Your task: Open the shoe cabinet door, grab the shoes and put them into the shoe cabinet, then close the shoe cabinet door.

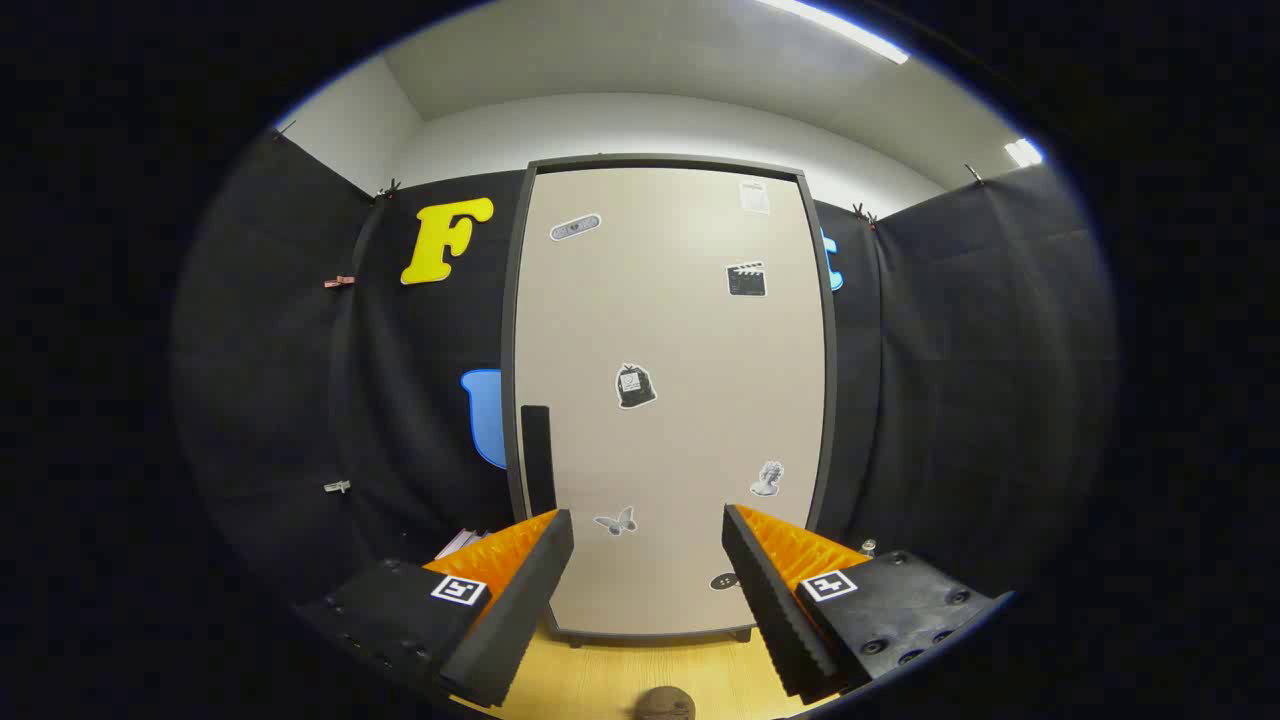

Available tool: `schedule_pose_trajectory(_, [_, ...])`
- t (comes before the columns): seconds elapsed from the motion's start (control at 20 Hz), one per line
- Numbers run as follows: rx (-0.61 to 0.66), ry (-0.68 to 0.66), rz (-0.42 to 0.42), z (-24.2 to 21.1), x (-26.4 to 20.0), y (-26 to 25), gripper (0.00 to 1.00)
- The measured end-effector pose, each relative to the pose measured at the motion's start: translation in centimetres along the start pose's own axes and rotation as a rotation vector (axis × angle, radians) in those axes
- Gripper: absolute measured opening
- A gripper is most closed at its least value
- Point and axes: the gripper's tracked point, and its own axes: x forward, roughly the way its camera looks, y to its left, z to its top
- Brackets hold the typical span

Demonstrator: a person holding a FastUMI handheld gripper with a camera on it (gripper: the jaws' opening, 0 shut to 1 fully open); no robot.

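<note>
The tall shoe cabinet stands straight ahead on the wooden floor, its beige door shut and dotted with several stickers. A dark vertical handle runs along the door's left edge, just above my left finger. My gripper is open, with nothing between its fingers, facing the lower part of the door at some distance. A small brown rounded thing lies on the floor close below the fingers; I cannot tell whether it is a shoe.
Black cloth walls close in on both sides of the cabinet. Light wooden floor stretches between the fingers and the cabinet's feet. Some pale papers or a box lie low to the left of the cabinet.
</note>
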Motion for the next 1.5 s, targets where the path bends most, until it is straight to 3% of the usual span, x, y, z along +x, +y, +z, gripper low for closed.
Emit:
schedule_pose_trajectory(0.95, [0.013,-0.015,0.014,0.3,0.5,1.1,0.98])
schedule_pose_trajectory(1.25, [0.009,0.014,0.050,-0.7,3.1,4.4,0.97])
schedule_pose_trajectory(1.5, [0.016,0.057,0.092,-2.3,8.1,8.7,0.98])
